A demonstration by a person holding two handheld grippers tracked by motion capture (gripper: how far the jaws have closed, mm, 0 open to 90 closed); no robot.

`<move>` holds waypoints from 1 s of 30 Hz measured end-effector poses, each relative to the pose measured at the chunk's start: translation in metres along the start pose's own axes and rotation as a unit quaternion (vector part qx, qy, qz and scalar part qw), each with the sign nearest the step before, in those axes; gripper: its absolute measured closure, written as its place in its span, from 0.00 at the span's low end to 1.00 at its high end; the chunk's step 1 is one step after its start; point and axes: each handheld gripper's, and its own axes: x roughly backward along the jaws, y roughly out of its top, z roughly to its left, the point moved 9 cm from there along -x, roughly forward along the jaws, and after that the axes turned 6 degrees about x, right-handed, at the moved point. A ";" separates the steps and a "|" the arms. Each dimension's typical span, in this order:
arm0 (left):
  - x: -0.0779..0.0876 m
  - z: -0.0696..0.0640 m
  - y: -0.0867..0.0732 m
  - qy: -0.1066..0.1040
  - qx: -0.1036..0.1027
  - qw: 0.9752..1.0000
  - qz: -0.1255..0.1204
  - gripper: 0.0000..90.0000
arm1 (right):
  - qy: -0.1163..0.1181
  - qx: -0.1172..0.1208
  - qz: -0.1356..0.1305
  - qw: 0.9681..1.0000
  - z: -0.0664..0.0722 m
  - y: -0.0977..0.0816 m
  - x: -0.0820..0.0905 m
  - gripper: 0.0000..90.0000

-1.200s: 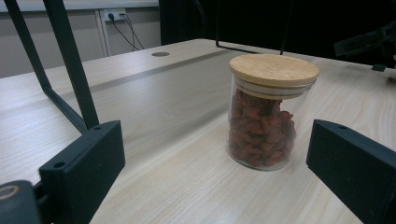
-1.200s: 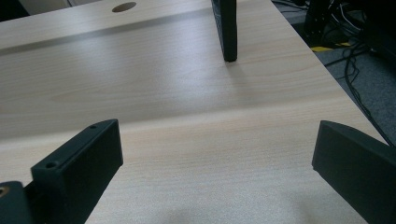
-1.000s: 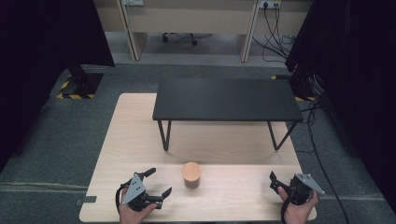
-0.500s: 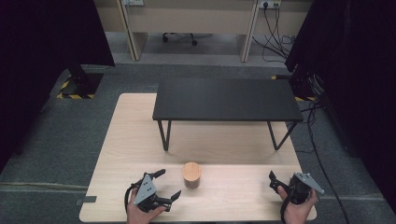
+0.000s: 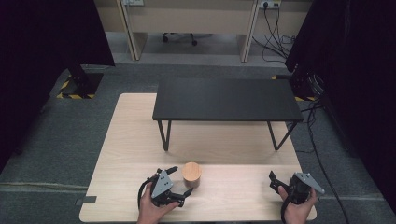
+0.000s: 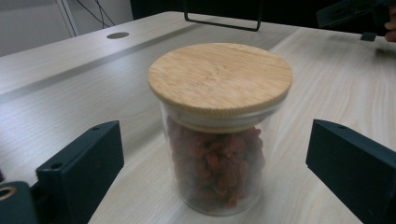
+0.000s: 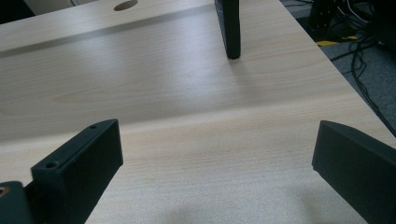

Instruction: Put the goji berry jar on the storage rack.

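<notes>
The glass jar [image 5: 192, 174] with its wooden lid [image 6: 220, 77] stands upright near the table's [image 5: 126, 140] near edge, left of middle, just in front of the black raised shelf [image 5: 226, 99]. The left gripper [image 5: 180, 182] has its jaws spread wide on either side of the jar, seemingly not touching the glass. The right gripper [image 5: 272, 179] sits spread by the near right corner, over bare wood, well apart from the jar. One shelf leg [image 7: 229, 28] stands ahead of it.
</notes>
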 end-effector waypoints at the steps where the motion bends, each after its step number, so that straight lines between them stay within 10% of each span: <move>1: -0.003 0.000 0.002 0.002 -0.002 1.000 0.005 0.04 | 0.000 0.000 0.000 1.000 0.000 0.000 0.000 0.02; 30: -0.024 -0.001 0.016 -0.007 0.000 0.999 0.045 0.28 | 0.005 -0.001 0.000 1.000 -0.001 0.000 0.000 0.02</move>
